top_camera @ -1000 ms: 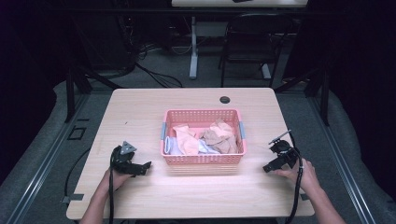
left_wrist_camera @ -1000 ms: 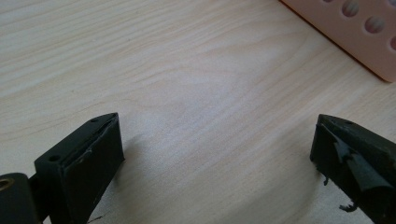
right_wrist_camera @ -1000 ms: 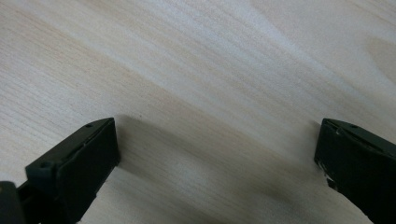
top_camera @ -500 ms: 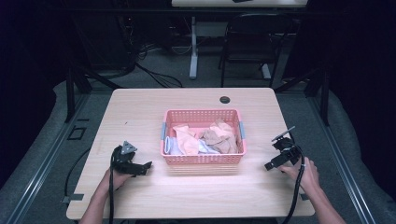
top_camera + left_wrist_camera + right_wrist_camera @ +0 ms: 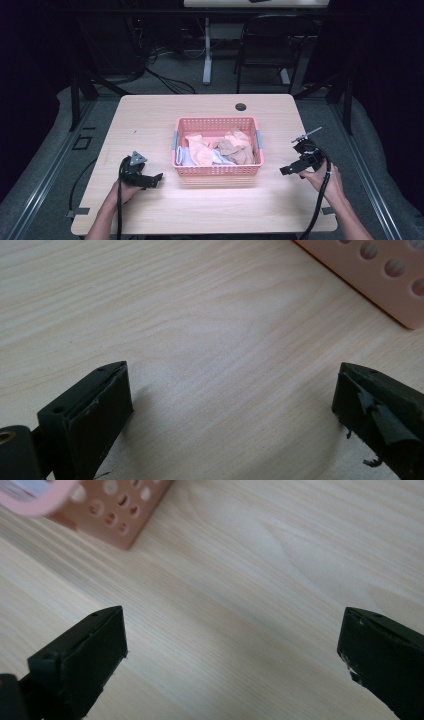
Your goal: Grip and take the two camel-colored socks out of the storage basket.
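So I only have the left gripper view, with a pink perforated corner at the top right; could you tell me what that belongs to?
Observer: It is a pink basket in the middle of the table, seen from the high view.
Operator: Thank you. Is anything inside it?
Observer: Yes, crumpled cloths, mostly peach and tan, with something pale among them.
Operator: And where is the right gripper, please?
Observer: The right gripper is on the basket's other side, apart from it, pointing toward it. Its jaws stand wide with bare wood between them.
Operator: Is anything else on the table?
Observer: A small dark round spot near the far edge; I cannot tell what it is.
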Motion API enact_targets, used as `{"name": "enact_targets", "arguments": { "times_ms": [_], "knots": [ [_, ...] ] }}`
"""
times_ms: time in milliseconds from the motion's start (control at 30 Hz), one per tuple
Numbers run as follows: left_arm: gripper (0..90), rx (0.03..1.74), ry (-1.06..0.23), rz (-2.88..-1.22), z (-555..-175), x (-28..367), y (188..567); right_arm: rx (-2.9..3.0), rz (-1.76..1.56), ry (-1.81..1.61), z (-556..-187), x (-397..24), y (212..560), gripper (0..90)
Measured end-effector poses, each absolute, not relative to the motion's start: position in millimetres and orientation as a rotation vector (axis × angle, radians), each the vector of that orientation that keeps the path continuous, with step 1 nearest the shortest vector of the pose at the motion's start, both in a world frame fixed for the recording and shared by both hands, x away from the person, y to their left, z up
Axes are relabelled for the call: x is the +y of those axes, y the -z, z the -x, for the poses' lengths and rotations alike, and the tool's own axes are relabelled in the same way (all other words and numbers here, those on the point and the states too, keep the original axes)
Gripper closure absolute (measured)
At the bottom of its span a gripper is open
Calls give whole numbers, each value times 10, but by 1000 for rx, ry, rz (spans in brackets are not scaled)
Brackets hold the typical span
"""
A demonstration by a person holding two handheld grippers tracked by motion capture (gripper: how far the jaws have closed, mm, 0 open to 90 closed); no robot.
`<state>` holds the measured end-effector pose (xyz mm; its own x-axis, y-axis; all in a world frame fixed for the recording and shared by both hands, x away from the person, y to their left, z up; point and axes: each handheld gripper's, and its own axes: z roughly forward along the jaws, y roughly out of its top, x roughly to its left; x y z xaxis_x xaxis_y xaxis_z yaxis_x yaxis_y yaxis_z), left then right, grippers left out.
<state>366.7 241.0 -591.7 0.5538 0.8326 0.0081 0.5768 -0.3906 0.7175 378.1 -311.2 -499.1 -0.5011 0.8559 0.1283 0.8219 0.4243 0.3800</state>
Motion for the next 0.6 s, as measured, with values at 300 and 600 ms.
{"name": "enact_targets", "arguments": {
  "times_ms": [300,600],
  "knots": [
    [24,1128,-487,-2114,-3667,2410,5917,2576,-1467,-667,-3808,-2977,4814,0],
    [25,1130,-490,-2113,-3665,2409,5917,2569,-1382,-719,-3732,-2815,4585,0]
  ]
}}
